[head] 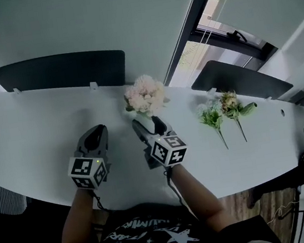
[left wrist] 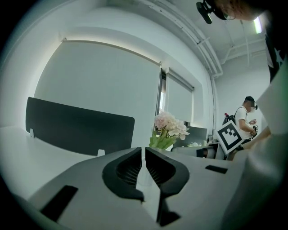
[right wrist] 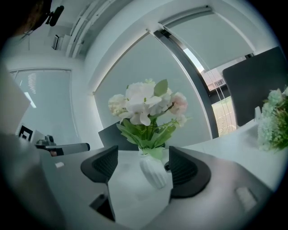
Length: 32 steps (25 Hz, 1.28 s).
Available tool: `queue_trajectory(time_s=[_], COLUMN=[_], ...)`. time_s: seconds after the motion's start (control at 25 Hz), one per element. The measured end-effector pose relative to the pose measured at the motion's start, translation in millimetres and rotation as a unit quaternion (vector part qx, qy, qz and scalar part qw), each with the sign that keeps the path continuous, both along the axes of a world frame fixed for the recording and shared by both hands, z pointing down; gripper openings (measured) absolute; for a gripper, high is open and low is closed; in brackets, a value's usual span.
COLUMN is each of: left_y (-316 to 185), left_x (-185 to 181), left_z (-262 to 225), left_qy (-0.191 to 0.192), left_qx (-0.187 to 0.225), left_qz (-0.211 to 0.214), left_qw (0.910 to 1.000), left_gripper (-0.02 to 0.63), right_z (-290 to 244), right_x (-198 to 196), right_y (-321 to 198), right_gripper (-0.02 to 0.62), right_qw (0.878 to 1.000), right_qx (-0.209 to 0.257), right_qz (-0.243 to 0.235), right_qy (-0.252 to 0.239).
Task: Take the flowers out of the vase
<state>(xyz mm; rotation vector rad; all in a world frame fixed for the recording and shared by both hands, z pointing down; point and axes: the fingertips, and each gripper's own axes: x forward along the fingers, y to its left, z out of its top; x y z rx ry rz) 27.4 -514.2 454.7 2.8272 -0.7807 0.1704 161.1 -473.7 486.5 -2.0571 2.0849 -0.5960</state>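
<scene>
Right gripper (right wrist: 143, 157): jaws are being held spread, with the white ribbed vase (right wrist: 153, 173) standing between them. No contact with either pad is being shown; the vase is sitting nearer the right-hand pad.

Left gripper (left wrist: 144, 155): jaws are being kept pressed together with only a thin slit between them, and nothing is being pinched.

Flowers (right wrist: 146, 105): 1 pale pink-white bunch is being carried in the vase, near the back middle of the table (head: 41, 133). The stems are running upright, leaning slightly, so the long axis is close to vertical.

Key relation: the bunch is lying directly above and ahead of the right gripper, and ahead and slightly right of the left gripper. The right is being judged the nearer. A pull is being judged to call for an upward line along the stems while the vase is steadied.

2 sprigs (head: 222, 112) are lying flat well to the right of the vase.

Writing: only square markers on the cubes are being seen. The shirt print is too blurred to be read.
</scene>
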Motion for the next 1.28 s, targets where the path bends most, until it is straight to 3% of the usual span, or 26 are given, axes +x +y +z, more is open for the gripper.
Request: queue_trajectory(time_s=[0.08, 0.16, 0.2, 0.68, 0.88, 1.16, 1.28], left_y=[-5.9, -10.5, -12.1, -20.6, -23.8, -29.8, -31.5], left_x=[4.0, 9.2, 12.1, 44.0, 56.5, 80.3, 88.5], left_z=[4.0, 9.3, 12.9, 52.3, 64.0, 75.7, 85.2], left_qy=[0.001, 0.000, -0.003, -0.049, -0.049, -0.040, -0.047], left_qx=[-0.001, -0.003, -0.004, 0.000, 0.003, 0.007, 0.005], left_qz=[0.000, 0.004, 0.009, 0.065, 0.083, 0.111, 0.122], left_qw=[1.0000, 1.0000, 0.9999, 0.9967, 0.9953, 0.9930, 0.9914], left_gripper=[0.017, 0.103, 0.112, 0.177, 0.195, 0.195, 0.195], right_z=[4.6, 10.7, 13.6, 19.1, 16.1, 5.7, 2.6], right_x=[1.6, 2.0, 1.7, 11.0, 15.9, 15.7, 14.9], right_y=[-8.7, -16.8, -20.7, -56.3, -61.2, -63.7, -65.1], right_gripper=[0.322, 0.322, 0.322, 0.322, 0.319, 0.171, 0.149], right_qw=[1.000, 1.000, 1.000, 1.000, 1.000, 0.999, 0.999], right_qx=[-0.007, -0.014, -0.016, -0.011, 0.002, 0.026, 0.030], right_qz=[-0.008, -0.015, -0.018, -0.021, -0.014, -0.010, -0.011], right_qy=[0.002, 0.005, 0.008, 0.016, 0.019, 0.035, 0.044])
